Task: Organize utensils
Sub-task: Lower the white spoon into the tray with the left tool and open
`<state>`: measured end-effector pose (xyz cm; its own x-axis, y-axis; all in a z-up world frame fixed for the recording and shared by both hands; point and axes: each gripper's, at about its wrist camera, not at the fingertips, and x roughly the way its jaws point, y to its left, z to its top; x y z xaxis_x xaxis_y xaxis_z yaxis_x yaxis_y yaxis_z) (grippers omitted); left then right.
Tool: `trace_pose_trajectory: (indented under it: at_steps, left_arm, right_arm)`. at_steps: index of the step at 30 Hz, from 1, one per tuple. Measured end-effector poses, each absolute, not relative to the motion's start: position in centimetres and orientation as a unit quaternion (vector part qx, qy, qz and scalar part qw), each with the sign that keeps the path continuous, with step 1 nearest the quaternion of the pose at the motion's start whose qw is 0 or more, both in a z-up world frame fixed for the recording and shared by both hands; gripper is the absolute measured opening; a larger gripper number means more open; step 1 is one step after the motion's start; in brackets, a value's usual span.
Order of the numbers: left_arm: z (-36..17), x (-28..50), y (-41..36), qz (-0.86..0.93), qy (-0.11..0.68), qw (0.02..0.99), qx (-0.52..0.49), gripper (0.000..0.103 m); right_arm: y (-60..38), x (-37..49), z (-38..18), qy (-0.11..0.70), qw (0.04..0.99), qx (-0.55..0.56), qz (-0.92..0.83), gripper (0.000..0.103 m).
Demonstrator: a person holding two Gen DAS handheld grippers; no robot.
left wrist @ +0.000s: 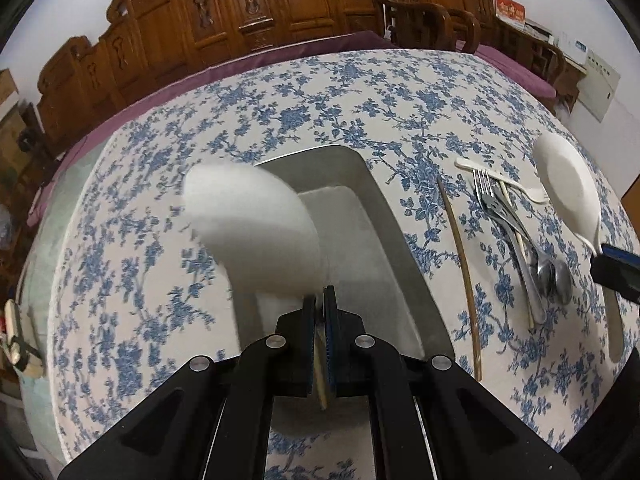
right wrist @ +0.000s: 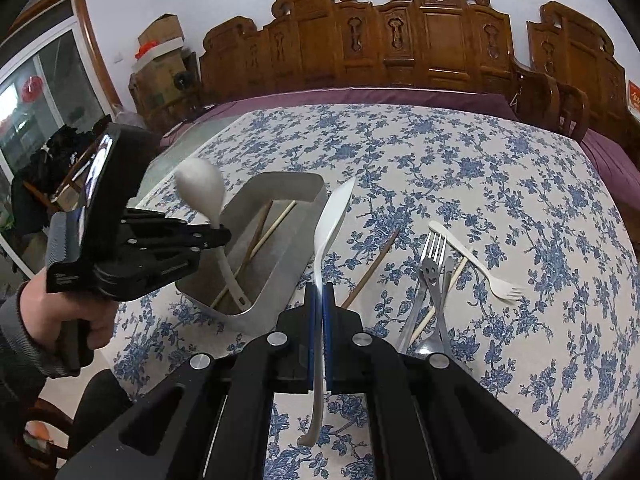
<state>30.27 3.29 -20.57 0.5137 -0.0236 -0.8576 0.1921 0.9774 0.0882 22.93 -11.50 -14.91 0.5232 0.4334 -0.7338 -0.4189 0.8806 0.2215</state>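
My left gripper (left wrist: 319, 300) is shut on the handle of a white rice paddle (left wrist: 256, 228), held over the grey metal tray (left wrist: 380, 216); in the right wrist view the paddle (right wrist: 200, 188) dips its handle into the tray (right wrist: 280, 248), which holds chopsticks (right wrist: 260, 236). My right gripper (right wrist: 319, 296) is shut on a second white rice paddle (right wrist: 330, 216), held on edge above the table; it also shows in the left wrist view (left wrist: 568, 180). A pile of metal forks and spoons (right wrist: 432, 276), a pale plastic fork (right wrist: 476, 260) and a brown chopstick (right wrist: 372, 268) lie on the tablecloth.
The table has a blue floral cloth (right wrist: 480, 160). Carved wooden chairs (right wrist: 400, 40) stand along its far side. The left hand-held gripper body (right wrist: 120, 220) hangs at the left of the tray. The table edge (right wrist: 120, 320) runs just left of the tray.
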Motion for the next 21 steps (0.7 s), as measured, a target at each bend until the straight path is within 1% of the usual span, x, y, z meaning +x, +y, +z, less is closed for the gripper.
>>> trace_pose_trajectory:
  at_steps: [4, 6, 9, 12, 21]
  left_arm:
    - [-21.4, 30.8, 2.5, -0.067, 0.493, 0.863, 0.084, 0.004]
    - [-21.4, 30.7, 2.5, -0.069, 0.49, 0.866, 0.077, 0.008]
    - [-21.1, 30.3, 2.9, -0.07, 0.482, 0.871, 0.065, 0.009]
    - [-20.5, 29.9, 3.7, -0.067, 0.474, 0.876, 0.055, 0.013]
    - [-17.9, 27.2, 6.8, -0.061, 0.449, 0.891, 0.041, 0.014]
  right_arm:
    - [-11.6, 23.3, -15.0, 0.425, 0.872, 0.009, 0.242, 0.004]
    - [-11.5, 23.4, -15.1, 0.425, 0.872, 0.008, 0.242, 0.004]
    - [-11.0, 23.5, -15.2, 0.426, 0.871, 0.006, 0.244, 0.004]
    - [-10.2, 23.6, -15.3, 0.427, 0.869, 0.006, 0.248, 0.004]
    - [-5.9, 24.7, -15.4, 0.425, 0.865, 0.003, 0.268, 0.004]
